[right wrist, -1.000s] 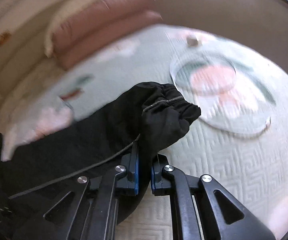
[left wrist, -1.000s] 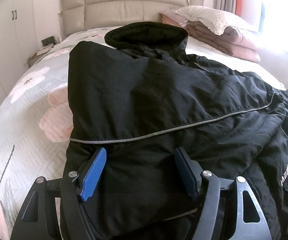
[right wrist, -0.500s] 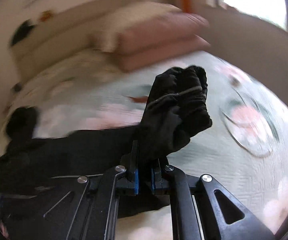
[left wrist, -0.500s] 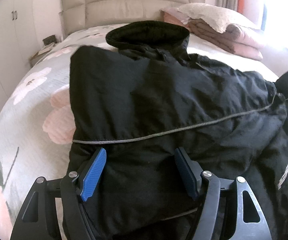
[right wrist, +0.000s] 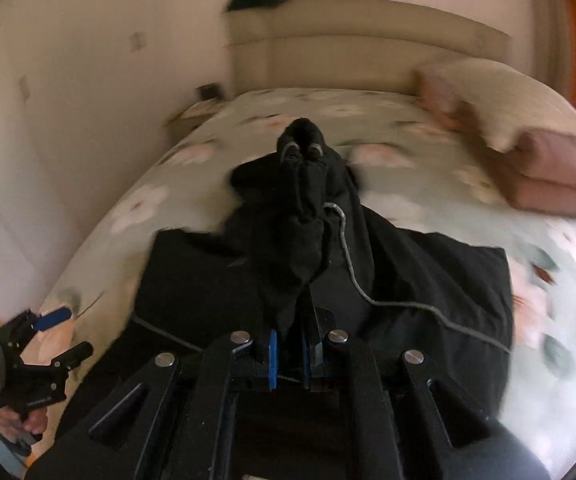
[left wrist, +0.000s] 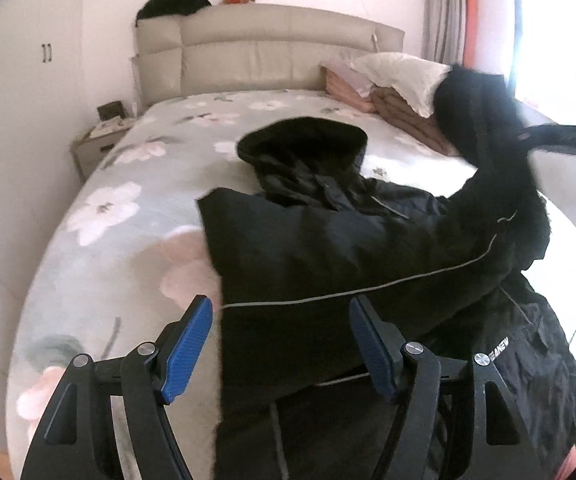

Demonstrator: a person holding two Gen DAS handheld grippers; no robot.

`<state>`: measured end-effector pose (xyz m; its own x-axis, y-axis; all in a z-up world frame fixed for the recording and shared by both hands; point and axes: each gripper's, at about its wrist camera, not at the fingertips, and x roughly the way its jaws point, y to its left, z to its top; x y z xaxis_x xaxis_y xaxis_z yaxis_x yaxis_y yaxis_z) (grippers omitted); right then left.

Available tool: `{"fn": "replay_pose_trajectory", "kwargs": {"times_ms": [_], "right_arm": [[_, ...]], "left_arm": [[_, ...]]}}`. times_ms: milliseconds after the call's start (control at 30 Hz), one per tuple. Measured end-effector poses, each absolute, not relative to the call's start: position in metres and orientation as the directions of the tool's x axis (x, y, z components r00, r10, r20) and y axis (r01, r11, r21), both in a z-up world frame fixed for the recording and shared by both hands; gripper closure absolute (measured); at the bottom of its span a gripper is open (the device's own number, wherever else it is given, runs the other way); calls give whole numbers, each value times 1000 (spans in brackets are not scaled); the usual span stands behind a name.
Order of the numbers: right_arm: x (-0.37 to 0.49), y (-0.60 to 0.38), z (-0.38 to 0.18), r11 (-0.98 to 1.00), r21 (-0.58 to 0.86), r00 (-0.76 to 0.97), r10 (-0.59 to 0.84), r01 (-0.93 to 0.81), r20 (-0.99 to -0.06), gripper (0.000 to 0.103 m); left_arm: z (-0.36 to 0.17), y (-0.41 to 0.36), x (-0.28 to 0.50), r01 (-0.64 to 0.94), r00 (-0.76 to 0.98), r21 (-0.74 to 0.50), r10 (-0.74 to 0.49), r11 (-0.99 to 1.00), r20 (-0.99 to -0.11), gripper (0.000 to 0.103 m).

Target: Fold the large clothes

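Right wrist – gripper [right wrist: 288,354] hides sleeve [right wrist: 300,216] end, blurry.

left wrist: bed foot, facing headboard [left wrist: 272,44] | right wrist: same; shared: jacket [left wrist: 328,264]

Bare bedspread [left wrist: 100,240] left of jacket [left wrist: 328,264], stacked bedding [left wrist: 392,92] blocking far right, headboard [left wrist: 272,52] behind

Floral-quilted bed [left wrist: 128,240], beige headboard [left wrist: 268,52], white wardrobe [left wrist: 20,80], bright window [left wrist: 548,64]
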<state>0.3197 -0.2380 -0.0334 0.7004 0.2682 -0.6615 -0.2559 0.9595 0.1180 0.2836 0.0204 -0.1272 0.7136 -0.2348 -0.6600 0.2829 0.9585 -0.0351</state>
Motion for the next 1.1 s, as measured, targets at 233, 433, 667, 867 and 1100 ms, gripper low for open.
{"fn": "replay_pose_trajectory", "kwargs": {"times_ms": [233, 433, 667, 867, 1100], "right_arm": [[335, -104, -117, 920, 24, 565, 262, -392, -782, 85], [330, -76, -196, 863, -28, 451, 235, -504, -861, 43], [287, -168, -132, 834, 152, 490, 448, -530, -748, 43], [273, -270, -123, 940, -23, 646, 216, -340, -732, 43], [293, -369, -141, 982, 143, 603, 188, -122, -775, 43]], "left_arm": [[-131, 56, 275, 267, 720, -60, -241, 962, -651, 31], [-152, 67, 283, 285, 673, -135, -299, 949, -676, 31], [-160, 53, 300, 329, 605, -255, -410, 909, -683, 31], [-176, 15, 350, 341, 475, -411, -532, 846, -701, 31], [-205, -29, 411, 224, 442, -324, -392, 919, -807, 83]]}}
